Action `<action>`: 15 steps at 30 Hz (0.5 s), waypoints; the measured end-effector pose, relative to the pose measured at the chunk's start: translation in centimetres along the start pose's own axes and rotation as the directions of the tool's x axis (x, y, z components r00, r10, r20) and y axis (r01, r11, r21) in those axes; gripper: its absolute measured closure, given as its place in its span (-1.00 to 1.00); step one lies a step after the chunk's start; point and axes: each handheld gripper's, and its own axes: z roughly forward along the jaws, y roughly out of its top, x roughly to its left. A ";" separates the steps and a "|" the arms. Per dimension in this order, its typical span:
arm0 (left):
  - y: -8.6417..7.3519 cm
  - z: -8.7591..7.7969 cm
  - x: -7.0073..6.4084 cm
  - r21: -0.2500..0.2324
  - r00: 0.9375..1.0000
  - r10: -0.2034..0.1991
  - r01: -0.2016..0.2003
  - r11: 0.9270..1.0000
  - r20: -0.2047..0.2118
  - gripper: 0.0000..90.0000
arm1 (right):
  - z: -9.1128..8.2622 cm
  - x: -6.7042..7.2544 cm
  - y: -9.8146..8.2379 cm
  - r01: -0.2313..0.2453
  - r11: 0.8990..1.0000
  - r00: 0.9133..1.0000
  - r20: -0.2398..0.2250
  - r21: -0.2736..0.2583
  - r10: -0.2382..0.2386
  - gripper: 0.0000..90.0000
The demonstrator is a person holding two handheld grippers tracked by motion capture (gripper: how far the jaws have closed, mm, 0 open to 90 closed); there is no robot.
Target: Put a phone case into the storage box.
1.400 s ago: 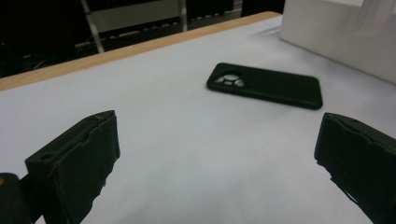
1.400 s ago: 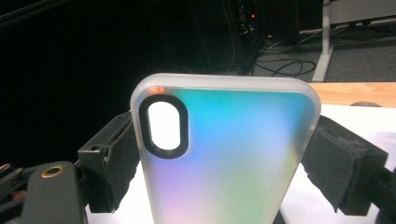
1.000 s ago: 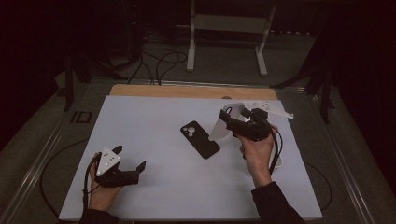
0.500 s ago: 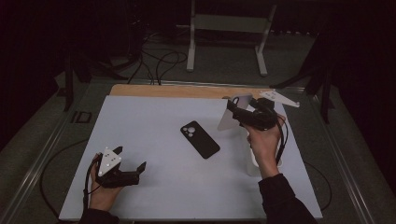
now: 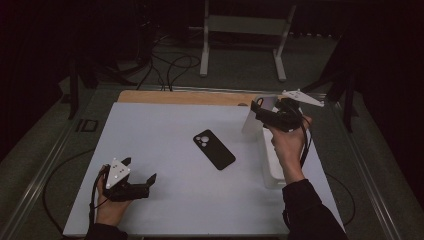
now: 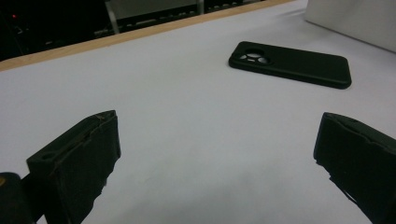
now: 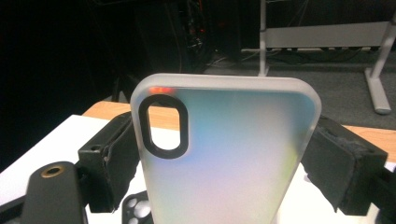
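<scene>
Dim, dark surroundings; the lit white table [image 5: 165,130] glows, close views soft-focused.

A phone [image 5: 214,149] lies flat near the middle of the table [image 5: 165,125]. To its right, the right gripper [image 5: 260,111] holds a phone case [image 5: 253,120] upright above the table, over the far end of a box [image 5: 274,160] by the right edge. The left gripper [image 5: 140,170] rests at the near left corner, well apart from the phone.

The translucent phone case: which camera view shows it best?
The right gripper view: the translucent phone case stands close and upright between the right gripper's fingers, its camera cutout plain. The high view shows it small and edge-on. In the left gripper view I cannot pick it out.
</scene>
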 end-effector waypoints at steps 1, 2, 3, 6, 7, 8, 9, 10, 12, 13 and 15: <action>0.0 0.0 0.0 -0.003 1.000 -0.002 0.002 1.000 -0.001 -0.98 | 0.0 -0.1 0.1 -0.003 1.000 1.000 0.005 0.001 0.003 -0.62; 0.0 0.0 0.0 -0.003 1.000 -0.002 0.002 1.000 -0.001 -0.98 | 0.0 -0.2 0.2 0.004 1.000 1.000 0.010 0.000 -0.004 -0.62; 0.0 0.0 0.0 -0.003 1.000 -0.002 0.002 1.000 -0.001 -0.98 | 0.0 -0.2 0.2 0.004 1.000 1.000 0.010 0.000 -0.004 -0.62; 0.0 0.0 0.0 -0.001 1.000 -0.003 0.003 1.000 -0.003 -0.98 | 0.1 -0.6 0.7 0.006 1.000 1.000 0.029 -0.008 -0.005 -0.62; -0.1 0.0 0.0 0.001 1.000 -0.003 0.003 1.000 -0.003 -0.98 | 0.1 -0.8 0.8 0.007 1.000 0.999 0.033 -0.010 -0.007 -0.62; -0.1 0.0 0.0 0.002 1.000 -0.003 0.003 1.000 -0.002 -0.98 | 0.2 -0.9 0.9 0.007 1.000 0.999 0.039 -0.009 -0.007 -0.62; -0.1 0.0 0.0 0.002 1.000 -0.003 0.003 1.000 -0.002 -0.98 | 0.2 -1.0 1.0 0.008 1.000 0.999 0.043 -0.006 -0.008 -0.62; -0.1 0.0 0.0 0.002 1.000 -0.003 0.003 1.000 -0.001 -0.98 | 0.3 -1.1 1.0 0.009 1.000 0.999 0.051 -0.005 -0.009 -0.62; -0.1 0.0 0.0 0.002 1.000 -0.003 0.003 1.000 -0.002 -0.98 | 0.4 -1.3 1.3 0.012 1.000 0.998 0.059 -0.003 -0.012 -0.62; -0.1 0.0 0.0 0.001 1.000 -0.004 0.004 1.000 -0.001 -0.98 | 0.4 -1.4 1.4 0.013 1.000 0.998 0.065 -0.006 -0.013 -0.62; -0.1 0.0 0.0 0.000 1.000 -0.006 0.006 1.000 -0.002 -0.98 | 0.5 -1.8 1.6 0.011 1.000 0.997 0.076 -0.009 -0.011 -0.62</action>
